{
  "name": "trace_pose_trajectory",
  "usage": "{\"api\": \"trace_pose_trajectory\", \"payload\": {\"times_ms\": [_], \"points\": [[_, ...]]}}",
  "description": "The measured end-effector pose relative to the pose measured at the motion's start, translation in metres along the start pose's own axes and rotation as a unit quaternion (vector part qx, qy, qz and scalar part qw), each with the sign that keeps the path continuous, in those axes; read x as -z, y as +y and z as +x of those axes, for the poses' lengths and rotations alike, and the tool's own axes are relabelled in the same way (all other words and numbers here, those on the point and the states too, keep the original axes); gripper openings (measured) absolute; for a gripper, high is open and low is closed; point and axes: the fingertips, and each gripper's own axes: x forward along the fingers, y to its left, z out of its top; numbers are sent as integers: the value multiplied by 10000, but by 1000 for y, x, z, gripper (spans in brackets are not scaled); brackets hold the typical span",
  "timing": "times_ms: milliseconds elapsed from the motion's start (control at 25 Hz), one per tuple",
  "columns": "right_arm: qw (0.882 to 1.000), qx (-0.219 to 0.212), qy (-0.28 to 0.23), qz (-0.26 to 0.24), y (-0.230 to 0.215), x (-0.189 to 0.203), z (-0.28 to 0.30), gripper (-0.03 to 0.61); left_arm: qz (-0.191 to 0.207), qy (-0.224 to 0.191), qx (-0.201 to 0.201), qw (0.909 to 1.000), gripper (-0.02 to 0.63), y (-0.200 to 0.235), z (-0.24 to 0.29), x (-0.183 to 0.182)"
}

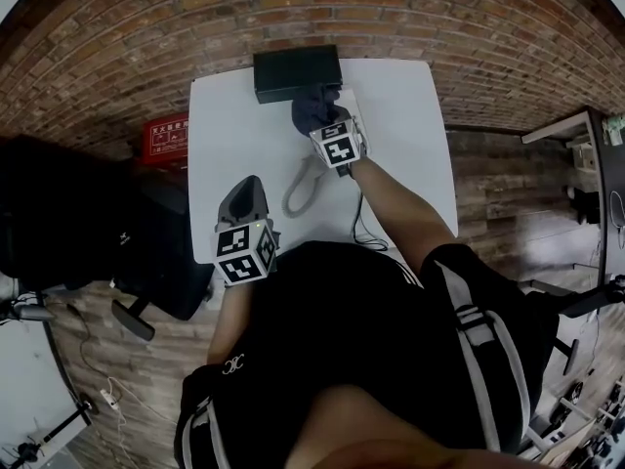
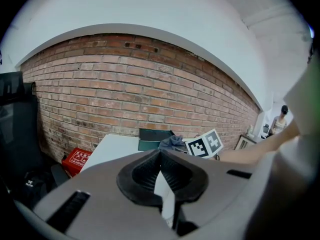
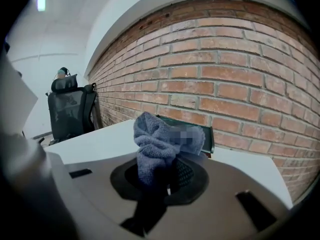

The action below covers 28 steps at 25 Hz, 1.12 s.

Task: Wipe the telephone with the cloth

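Right claw point(image 3: 166, 171) clamped on cloth point(image 3: 156, 140); left claw point(image 2: 160, 156) closed, empty.

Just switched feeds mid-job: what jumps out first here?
A bunched grey-blue cloth, pinched in the jaws of the right gripper, just in front of the telephone at the far edge of the white table, against a brick wall. The left gripper hovers at the table's near left, jaws shut and empty.

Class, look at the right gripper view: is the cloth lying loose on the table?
No, the cloth is pinched between the right gripper and its fingers.
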Motion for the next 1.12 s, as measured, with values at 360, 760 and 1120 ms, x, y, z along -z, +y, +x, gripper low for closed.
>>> {"api": "trace_pose_trajectory", "payload": {"times_ms": [360,760,1120], "points": [[9997,-4,33,241,-1,8,-7,34,3,49,138,9999,0,-5,8,0],[9995,160,37,267,-7,44,-38,32,-8,150,302,9994,0,-13,16,7],[9974,175,651,253,-2,101,-59,32,59,211,431,9988,0,-20,23,8]]}}
